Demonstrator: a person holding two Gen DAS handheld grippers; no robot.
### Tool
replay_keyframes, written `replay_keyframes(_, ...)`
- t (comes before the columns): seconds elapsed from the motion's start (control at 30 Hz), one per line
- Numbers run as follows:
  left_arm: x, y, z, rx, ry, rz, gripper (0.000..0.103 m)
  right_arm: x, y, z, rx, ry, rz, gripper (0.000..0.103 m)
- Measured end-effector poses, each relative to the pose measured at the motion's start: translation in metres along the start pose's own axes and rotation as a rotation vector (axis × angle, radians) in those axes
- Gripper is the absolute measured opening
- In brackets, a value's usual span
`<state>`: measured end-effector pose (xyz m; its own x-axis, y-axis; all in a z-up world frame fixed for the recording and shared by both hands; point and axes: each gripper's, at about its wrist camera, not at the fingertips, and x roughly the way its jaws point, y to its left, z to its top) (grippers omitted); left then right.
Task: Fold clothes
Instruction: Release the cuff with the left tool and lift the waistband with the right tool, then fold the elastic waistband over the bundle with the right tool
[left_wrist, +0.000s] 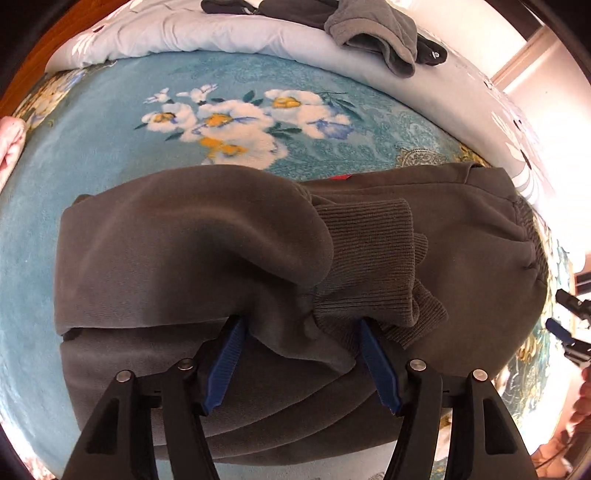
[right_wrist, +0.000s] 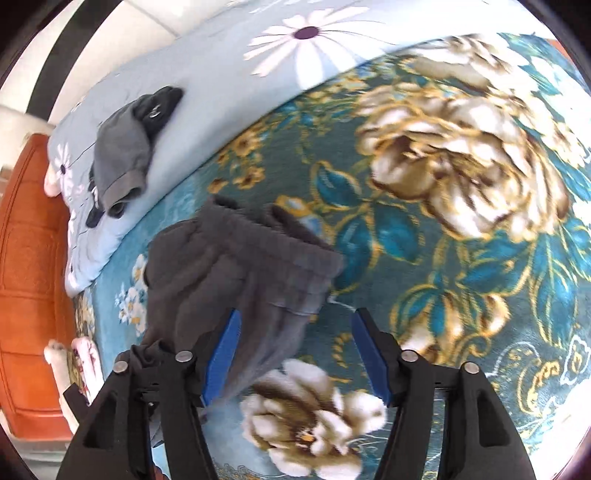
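While my left gripper (left_wrist: 301, 360) sits low over the dark grey sweatshirt (left_wrist: 221, 258), its jaws stand apart, with bunched cloth and a ribbed cuff (left_wrist: 373, 258) between the blue pads (left_wrist: 225, 365); I cannot tell whether they pinch anything. That sweatshirt lies partly folded on the teal floral blanket (left_wrist: 110, 122) covering the bed, a sleeve laid across its body (a small red tag (left_wrist: 340, 178) peeks out at its far edge). My right gripper (right_wrist: 295, 356) hangs above the same blanket (right_wrist: 461, 258) with its jaws wide apart and holding nothing; the sweatshirt's gathered hem (right_wrist: 258, 254) reaches in beside its left pad, somewhat blurred. At the far edge of the bed a pale blue quilt (left_wrist: 221, 33) with white daisies is rolled up, and a lighter grey garment (left_wrist: 376, 33) lies crumpled on top of it. An orange-brown wooden panel (right_wrist: 29, 258) borders the bed in the right wrist view.
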<state>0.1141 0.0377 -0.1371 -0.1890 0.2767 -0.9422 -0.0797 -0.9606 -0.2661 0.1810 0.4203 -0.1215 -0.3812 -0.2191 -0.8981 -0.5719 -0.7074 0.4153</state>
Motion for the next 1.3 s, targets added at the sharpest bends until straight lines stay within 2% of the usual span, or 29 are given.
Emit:
replay_keyframes(0.1, -0.012, 0.013, 0.0, -0.081, 0.004, -0.087, 0.068, 0.008, -0.017, -0.003, 0.067, -0.016, 0.079, 0.069)
replay_keyframes(0.23, -0.031, 0.051, -0.016, -0.206, -0.051, -0.131, 0.068, 0.034, -0.009, -0.001, 0.092, 0.006, 0.213, 0.069)
replay_keyframes(0.3, -0.041, 0.07, -0.024, -0.269, -0.079, -0.154, 0.068, 0.045, -0.002, 0.002, 0.068, 0.004, 0.196, 0.069)
replay_keyframes(0.4, -0.055, 0.098, -0.036, -0.362, -0.12, -0.187, 0.068, 0.053, -0.001, 0.006, 0.096, -0.021, 0.162, 0.069)
replay_keyframes(0.53, -0.074, 0.135, -0.052, -0.485, -0.174, -0.229, 0.068, 0.065, -0.004, 0.008, 0.187, -0.032, 0.233, 0.069)
replay_keyframes(0.63, -0.071, 0.145, -0.062, -0.52, -0.177, -0.246, 0.068, 0.068, -0.003, 0.006, 0.28, -0.029, 0.306, 0.069)
replay_keyframes(0.7, -0.072, 0.15, -0.069, -0.524, -0.172, -0.255, 0.068, 0.069, -0.002, 0.005, 0.338, -0.028, 0.357, 0.065)
replay_keyframes(0.73, -0.072, 0.152, -0.072, -0.522, -0.17, -0.257, 0.068, 0.067, 0.001, 0.005, 0.356, -0.033, 0.367, 0.057)
replay_keyframes(0.77, -0.072, 0.152, -0.074, -0.519, -0.172, -0.258, 0.068, 0.063, 0.004, 0.005, 0.358, -0.044, 0.362, 0.042)
replay_keyframes(0.8, -0.072, 0.156, -0.075, -0.518, -0.176, -0.261, 0.068, 0.057, 0.01, 0.005, 0.343, -0.056, 0.358, 0.038)
replay_keyframes(0.87, -0.074, 0.159, -0.081, -0.52, -0.188, -0.266, 0.068, 0.042, 0.026, 0.004, 0.285, -0.079, 0.351, 0.032)
replay_keyframes(1.07, -0.072, 0.183, -0.107, -0.593, -0.199, -0.294, 0.068, -0.01, 0.127, -0.011, -0.084, -0.143, 0.333, 0.028)
replay_keyframes(1.17, -0.072, 0.196, -0.12, -0.631, -0.206, -0.31, 0.068, -0.034, 0.196, -0.042, -0.33, -0.163, 0.338, 0.028)
replay_keyframes(1.23, -0.077, 0.206, -0.127, -0.672, -0.238, -0.336, 0.068, -0.044, 0.241, -0.075, -0.505, -0.171, 0.344, 0.028)
replay_keyframes(1.3, -0.081, 0.213, -0.132, -0.688, -0.259, -0.331, 0.068, -0.047, 0.282, -0.114, -0.68, -0.175, 0.333, 0.028)
